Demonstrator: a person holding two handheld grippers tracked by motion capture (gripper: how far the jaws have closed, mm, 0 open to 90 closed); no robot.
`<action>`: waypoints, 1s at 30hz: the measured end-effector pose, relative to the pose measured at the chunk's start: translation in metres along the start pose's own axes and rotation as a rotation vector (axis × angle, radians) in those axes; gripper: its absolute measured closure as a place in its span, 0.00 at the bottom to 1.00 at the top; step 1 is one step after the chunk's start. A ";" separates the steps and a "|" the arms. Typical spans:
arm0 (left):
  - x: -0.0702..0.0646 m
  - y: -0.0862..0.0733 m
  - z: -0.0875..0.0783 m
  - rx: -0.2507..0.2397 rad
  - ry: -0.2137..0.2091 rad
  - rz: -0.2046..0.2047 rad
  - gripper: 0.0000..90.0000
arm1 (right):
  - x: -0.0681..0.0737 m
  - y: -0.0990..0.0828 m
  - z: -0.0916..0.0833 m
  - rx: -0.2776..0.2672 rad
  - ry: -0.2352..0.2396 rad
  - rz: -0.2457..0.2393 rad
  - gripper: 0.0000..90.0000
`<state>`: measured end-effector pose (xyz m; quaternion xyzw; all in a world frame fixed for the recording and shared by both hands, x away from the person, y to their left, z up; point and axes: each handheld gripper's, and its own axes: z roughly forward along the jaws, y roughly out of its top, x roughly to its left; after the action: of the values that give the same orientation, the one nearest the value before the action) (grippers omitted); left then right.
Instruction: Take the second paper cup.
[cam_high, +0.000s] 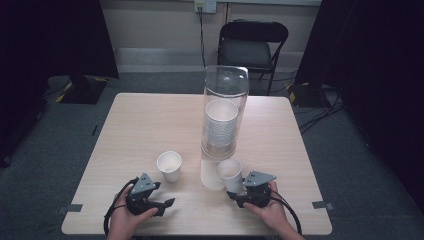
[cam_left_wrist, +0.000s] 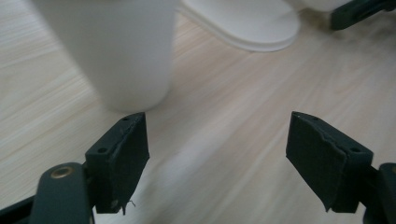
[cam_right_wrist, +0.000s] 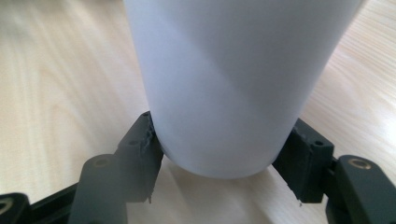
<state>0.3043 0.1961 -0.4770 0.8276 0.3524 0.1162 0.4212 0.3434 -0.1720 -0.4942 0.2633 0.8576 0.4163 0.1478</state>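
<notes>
A tall clear tube (cam_high: 226, 85) stands at the middle of the table (cam_high: 140, 120) with a stack of white paper cups (cam_high: 221, 125) inside it. My right gripper (cam_high: 235, 193) (cam_right_wrist: 219, 140) is shut on the lower part of a white paper cup (cam_high: 230, 172) (cam_right_wrist: 233, 79), just in front of the tube and close above the tabletop. A second white cup (cam_high: 170, 165) (cam_left_wrist: 126, 51) stands upright to the left. My left gripper (cam_high: 168, 202) (cam_left_wrist: 217, 135) is open near the front edge, just short of that cup, with nothing between its pads.
A pale round base (cam_high: 210, 175) (cam_left_wrist: 247, 23) lies at the foot of the tube, beside the held cup. A black folding chair (cam_high: 252, 45) stands beyond the far table edge. Dark curtains hang at both sides. Bare wood spreads over the table's left half.
</notes>
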 end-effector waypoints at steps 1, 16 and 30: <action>-0.005 0.002 0.001 -0.005 -0.011 0.006 0.24 | 0.002 0.000 0.000 -0.002 0.009 -0.010 0.42; -0.064 0.037 0.036 0.017 -0.141 0.124 0.23 | 0.013 0.000 0.003 0.002 0.086 -0.076 0.42; -0.077 0.060 0.069 -0.031 -0.207 0.126 0.20 | 0.020 0.002 0.008 0.035 0.142 -0.122 0.41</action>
<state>0.3111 0.0773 -0.4651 0.8491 0.2526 0.0619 0.4597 0.3318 -0.1544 -0.4986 0.1829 0.8875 0.4092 0.1071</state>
